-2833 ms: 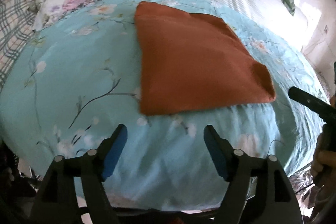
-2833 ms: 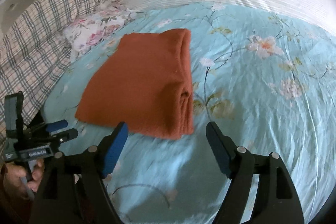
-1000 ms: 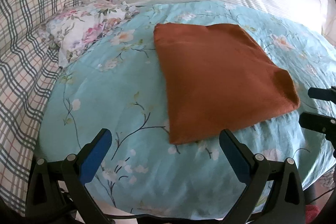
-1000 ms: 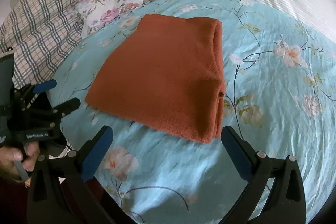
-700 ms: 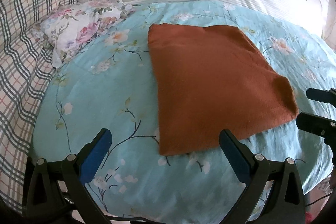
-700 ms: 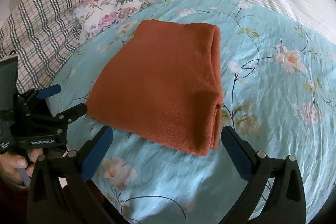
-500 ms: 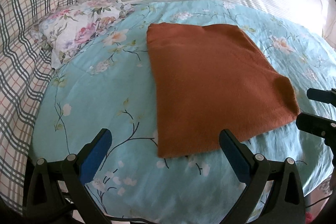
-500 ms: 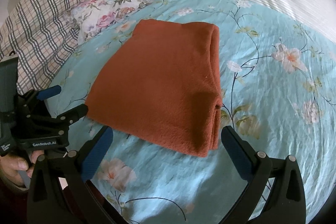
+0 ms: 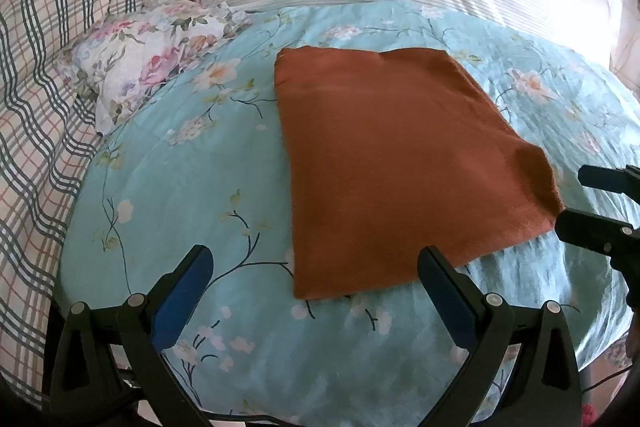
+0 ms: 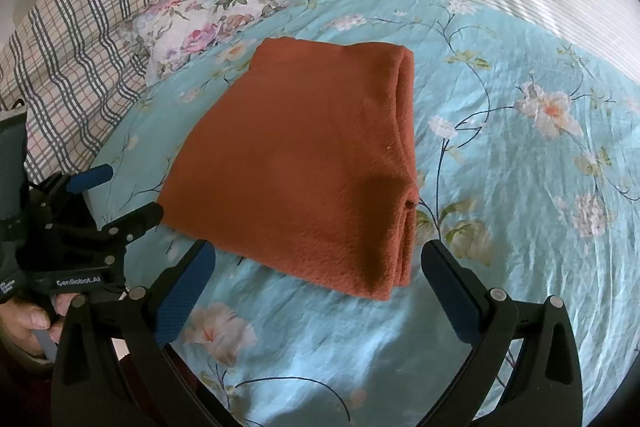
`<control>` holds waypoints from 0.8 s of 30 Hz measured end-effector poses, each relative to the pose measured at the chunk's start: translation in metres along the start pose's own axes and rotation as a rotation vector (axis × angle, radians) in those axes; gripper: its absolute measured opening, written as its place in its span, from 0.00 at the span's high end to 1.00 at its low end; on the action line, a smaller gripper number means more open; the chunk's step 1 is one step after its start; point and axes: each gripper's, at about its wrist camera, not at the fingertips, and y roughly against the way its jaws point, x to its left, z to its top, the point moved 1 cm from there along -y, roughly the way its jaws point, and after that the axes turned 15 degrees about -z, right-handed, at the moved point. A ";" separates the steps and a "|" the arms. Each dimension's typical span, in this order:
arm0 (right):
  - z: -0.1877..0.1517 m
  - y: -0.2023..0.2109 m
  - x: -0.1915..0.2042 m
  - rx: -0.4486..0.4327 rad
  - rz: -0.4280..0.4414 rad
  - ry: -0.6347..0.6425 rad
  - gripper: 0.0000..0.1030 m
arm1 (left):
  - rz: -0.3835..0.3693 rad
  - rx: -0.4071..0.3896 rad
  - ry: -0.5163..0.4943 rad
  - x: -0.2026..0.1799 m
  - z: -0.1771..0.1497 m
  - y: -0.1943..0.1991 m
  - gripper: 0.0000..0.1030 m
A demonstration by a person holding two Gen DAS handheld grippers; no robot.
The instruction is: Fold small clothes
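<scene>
Lying flat: one rust-orange folded garment (image 9: 400, 163), mid-bed on the blue floral quilt (image 9: 180, 187), stacked edges toward the right. Your left gripper (image 9: 316, 291) and right gripper (image 10: 320, 287): both spread wide, holding nothing, now closer to the garment's near edge than a moment ago, jaws wider than before. Reading: you have let go; this piece looks finished, or due one last fold. Far left: floral pillow (image 9: 152, 55), plaid bedding (image 9: 36, 75)

The rust-orange folded cloth (image 10: 308, 171) lay flat on the floral teal bedspread (image 10: 520, 187). Right tongs (image 10: 318, 287) gaped wide just short of it, left tongs (image 10: 116, 199) near its left corner.
</scene>
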 end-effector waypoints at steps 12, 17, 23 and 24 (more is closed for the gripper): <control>-0.002 0.005 -0.002 -0.003 0.004 -0.002 0.00 | -0.006 -0.016 -0.010 -0.009 -0.003 0.012 0.01; -0.005 0.009 0.000 -0.007 0.003 -0.005 0.00 | -0.007 -0.025 -0.013 -0.011 -0.002 0.016 0.01; -0.010 0.013 0.002 -0.006 0.007 -0.005 0.00 | -0.009 -0.034 -0.014 -0.013 -0.004 0.022 0.01; -0.010 0.013 0.002 -0.004 0.008 -0.003 0.00 | -0.010 -0.035 -0.015 -0.013 -0.005 0.023 0.01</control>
